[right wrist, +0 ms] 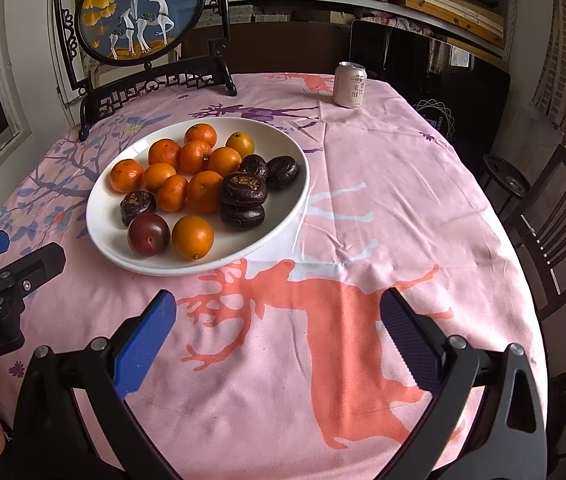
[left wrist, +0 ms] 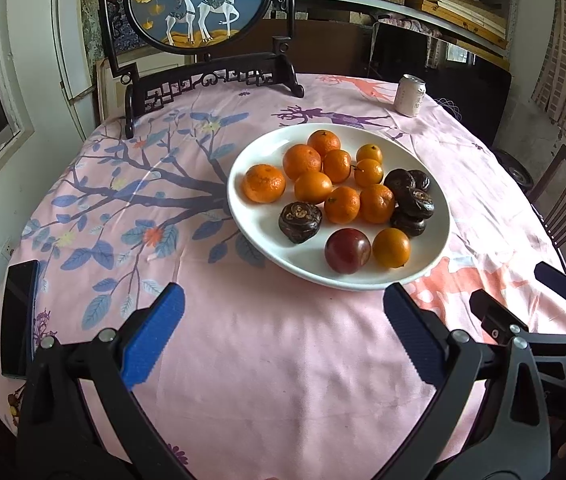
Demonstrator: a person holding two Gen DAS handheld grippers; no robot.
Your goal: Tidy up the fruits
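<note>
The worktop (left wrist: 267, 344), under a pink printed cloth, fills most of both views. A framed deer picture (left wrist: 199, 0) stands at its far edge, upper left. The white plate (left wrist: 251, 224) sits right of centre in my left view and left of centre in my right view, holding oranges (left wrist: 263, 183), dark wrinkled fruits (left wrist: 300, 222) and one red plum (left wrist: 347, 250). A can (right wrist: 349, 84) stands beyond it. My left gripper (left wrist: 283, 320) and right gripper (right wrist: 277, 320) both hang spread wide, empty, over bare cloth.
</note>
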